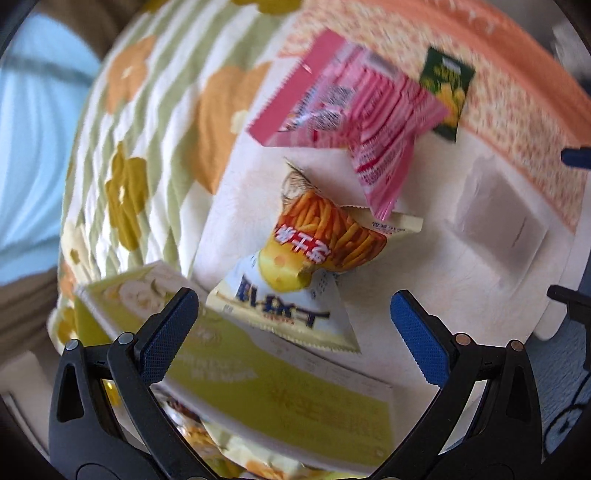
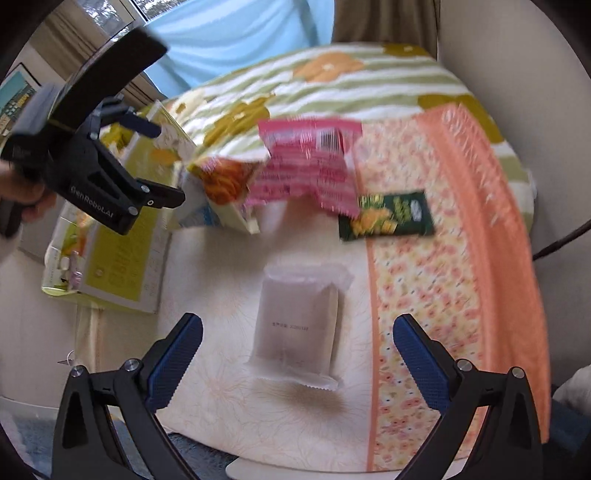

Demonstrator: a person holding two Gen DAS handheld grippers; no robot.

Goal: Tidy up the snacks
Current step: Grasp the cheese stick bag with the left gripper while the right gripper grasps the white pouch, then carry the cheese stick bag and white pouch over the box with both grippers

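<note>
Snack packets lie scattered on the bed.
Both tools gape empty: left tool near the orange-and-white chip bag, right tool over the frosted grey packet.

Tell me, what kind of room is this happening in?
Most likely a bedroom in a home. The snack packets lie on a soft quilt with green stripes and flowers, spread like bedding. Behind it hangs a light blue curtain by a window, and a framed picture is on the wall.

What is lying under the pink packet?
The pink packet overlaps the top corner of the orange fries packet and the dark green packet's edge. The cloth beneath it is hidden.
</note>
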